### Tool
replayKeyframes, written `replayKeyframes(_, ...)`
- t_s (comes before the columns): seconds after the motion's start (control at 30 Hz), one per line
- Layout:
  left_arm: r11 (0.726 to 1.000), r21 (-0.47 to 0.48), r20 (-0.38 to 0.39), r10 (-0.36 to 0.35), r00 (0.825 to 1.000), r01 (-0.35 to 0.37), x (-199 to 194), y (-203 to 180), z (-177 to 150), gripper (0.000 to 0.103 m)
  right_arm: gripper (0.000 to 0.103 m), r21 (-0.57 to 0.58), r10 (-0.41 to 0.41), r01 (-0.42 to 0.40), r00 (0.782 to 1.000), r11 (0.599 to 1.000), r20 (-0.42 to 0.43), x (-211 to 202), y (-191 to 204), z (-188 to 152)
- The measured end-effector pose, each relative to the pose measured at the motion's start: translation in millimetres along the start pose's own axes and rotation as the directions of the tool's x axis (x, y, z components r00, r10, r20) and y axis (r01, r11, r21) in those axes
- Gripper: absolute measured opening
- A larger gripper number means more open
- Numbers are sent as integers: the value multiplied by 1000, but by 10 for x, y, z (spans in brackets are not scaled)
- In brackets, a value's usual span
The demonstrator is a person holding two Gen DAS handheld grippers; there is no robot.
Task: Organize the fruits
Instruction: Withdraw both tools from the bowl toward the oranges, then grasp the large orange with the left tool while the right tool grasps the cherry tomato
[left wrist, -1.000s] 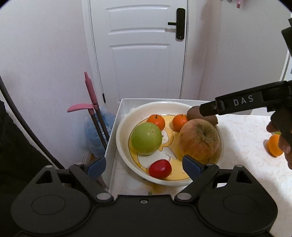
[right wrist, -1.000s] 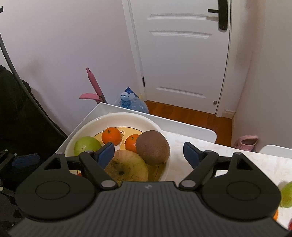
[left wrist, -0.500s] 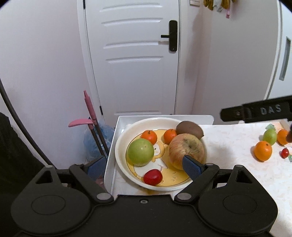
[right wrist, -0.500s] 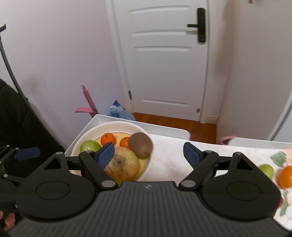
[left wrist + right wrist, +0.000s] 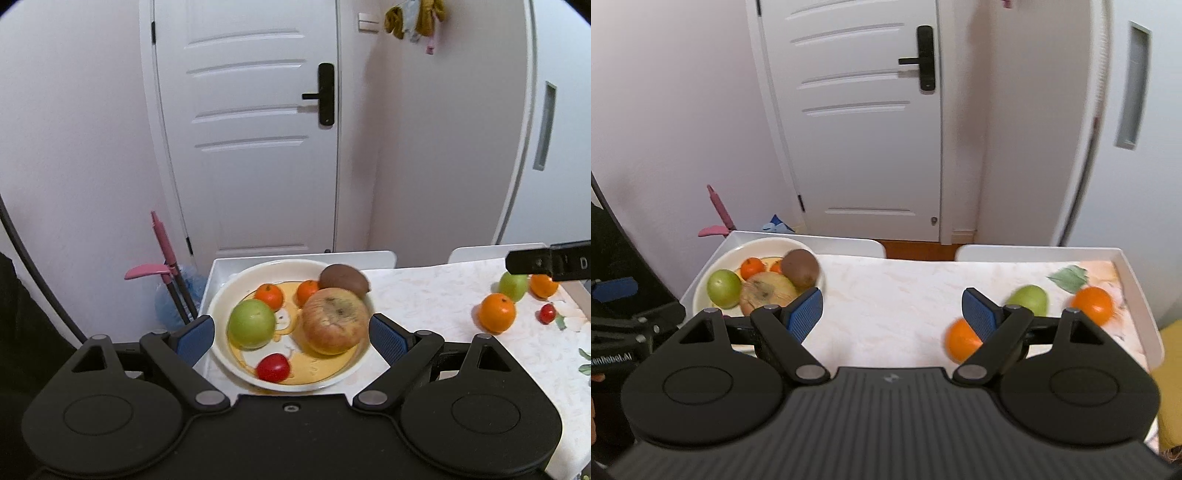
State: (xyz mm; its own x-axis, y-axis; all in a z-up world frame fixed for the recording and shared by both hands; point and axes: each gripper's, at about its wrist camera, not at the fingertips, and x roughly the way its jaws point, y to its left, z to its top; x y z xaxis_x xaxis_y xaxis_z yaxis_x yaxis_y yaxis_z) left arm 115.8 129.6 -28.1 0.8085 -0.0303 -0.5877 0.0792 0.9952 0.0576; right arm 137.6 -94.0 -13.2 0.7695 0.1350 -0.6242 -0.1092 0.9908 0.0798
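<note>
Both released: the left hand-held gripper (image 5: 291,334) frames the plate (image 5: 236,280); the right hand-held gripper (image 5: 893,312) hovers over the worktop (image 5: 886,295), oranges (image 5: 1091,304) at 3 o'clock.

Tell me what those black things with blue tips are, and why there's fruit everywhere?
They are two hand-held grabbers a person carries, each with a camera looking along its fingers. One picture is from the left gripper, above a plate holding a green apple, a big apple, a kiwi, two small oranges and a red fruit. The other is from the right gripper, facing loose oranges and a green fruit on the table. Both are open, holding nothing.
</note>
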Motion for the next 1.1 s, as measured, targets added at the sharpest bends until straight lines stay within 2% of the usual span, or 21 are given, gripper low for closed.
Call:
replayKeyframes(0.33,999,-18,21,43,999,-43,-179,-613,-17,93,97,-31,-11,10,1000,999,-23,-159,-753,-208)
replayKeyframes(0.57,998,-32,23,51,998,-50,-117,-1132,-61,93,96,-64,-14,11,999,998,-52,-89,-1312,-376)
replayKeyframes(0.83,1000,-4,4,22,1000,-22,200,-1742,-124,93,94,-96,-12,5,997,995,-74,141,-1816,-554)
replayKeyframes(1.1,996,78,-14,-47,999,48,714,-2186,-192,93,94,-79,16,-23,997,997,-79,436,-2117,-734)
